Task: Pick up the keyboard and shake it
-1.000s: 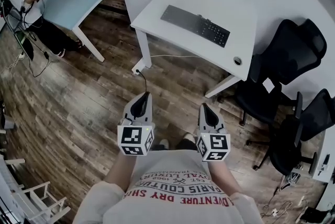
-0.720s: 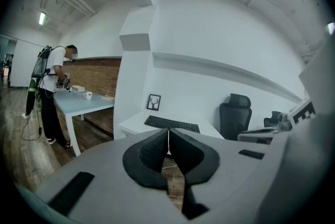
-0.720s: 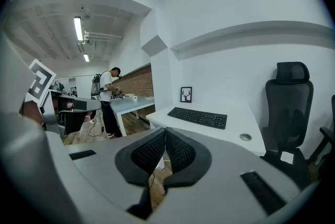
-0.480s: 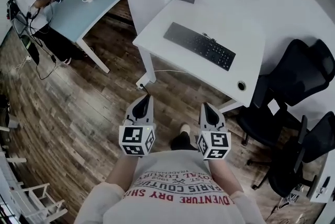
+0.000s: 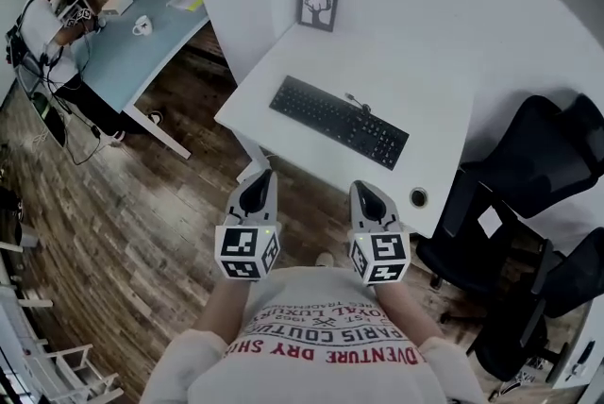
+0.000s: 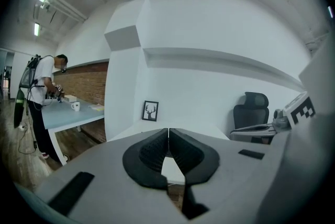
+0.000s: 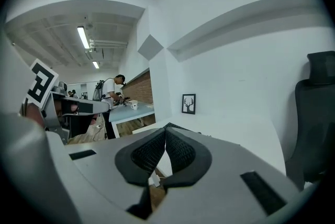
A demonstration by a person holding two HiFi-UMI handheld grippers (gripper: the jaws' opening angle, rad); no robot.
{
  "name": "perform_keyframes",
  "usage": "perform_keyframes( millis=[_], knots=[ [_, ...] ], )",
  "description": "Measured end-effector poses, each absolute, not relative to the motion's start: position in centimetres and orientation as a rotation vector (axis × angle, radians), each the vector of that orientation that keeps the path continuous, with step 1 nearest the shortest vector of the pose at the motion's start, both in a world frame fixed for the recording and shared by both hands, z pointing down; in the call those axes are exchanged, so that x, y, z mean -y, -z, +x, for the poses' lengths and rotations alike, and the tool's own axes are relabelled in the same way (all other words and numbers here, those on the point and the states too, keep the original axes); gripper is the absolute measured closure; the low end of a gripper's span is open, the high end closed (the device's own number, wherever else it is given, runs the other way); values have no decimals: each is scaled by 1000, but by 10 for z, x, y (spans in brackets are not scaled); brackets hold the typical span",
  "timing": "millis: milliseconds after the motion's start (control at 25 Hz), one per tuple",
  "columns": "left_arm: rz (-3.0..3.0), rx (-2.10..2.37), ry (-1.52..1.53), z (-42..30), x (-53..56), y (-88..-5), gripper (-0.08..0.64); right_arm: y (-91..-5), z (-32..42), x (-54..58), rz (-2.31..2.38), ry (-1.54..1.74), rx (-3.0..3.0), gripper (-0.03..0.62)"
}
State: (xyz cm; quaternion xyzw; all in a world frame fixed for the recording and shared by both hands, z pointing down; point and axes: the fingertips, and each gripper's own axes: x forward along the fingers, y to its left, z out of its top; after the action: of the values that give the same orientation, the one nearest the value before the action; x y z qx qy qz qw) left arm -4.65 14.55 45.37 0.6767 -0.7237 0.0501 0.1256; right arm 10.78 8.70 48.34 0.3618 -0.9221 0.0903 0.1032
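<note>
Keyboard (image 5: 340,122) shows whole from head view.

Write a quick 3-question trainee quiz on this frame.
1. True or false: the keyboard lies flat on the desk, with nothing holding it.
2. What stands at the back of the desk, against the wall? A) a monitor B) a deer picture C) a lamp
3. Fill in: the left gripper and right gripper are both ___ (open/shut).

Key: 1 true; 2 B; 3 shut.
</note>
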Motion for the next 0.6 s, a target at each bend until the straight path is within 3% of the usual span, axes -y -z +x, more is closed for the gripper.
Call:
perform_keyframes(
  millis=[600],
  knots=[
    [2108, 1878, -294, -23, -7, -484, 534, -507, 161, 19, 1371, -412, 2555, 568]
  ],
)
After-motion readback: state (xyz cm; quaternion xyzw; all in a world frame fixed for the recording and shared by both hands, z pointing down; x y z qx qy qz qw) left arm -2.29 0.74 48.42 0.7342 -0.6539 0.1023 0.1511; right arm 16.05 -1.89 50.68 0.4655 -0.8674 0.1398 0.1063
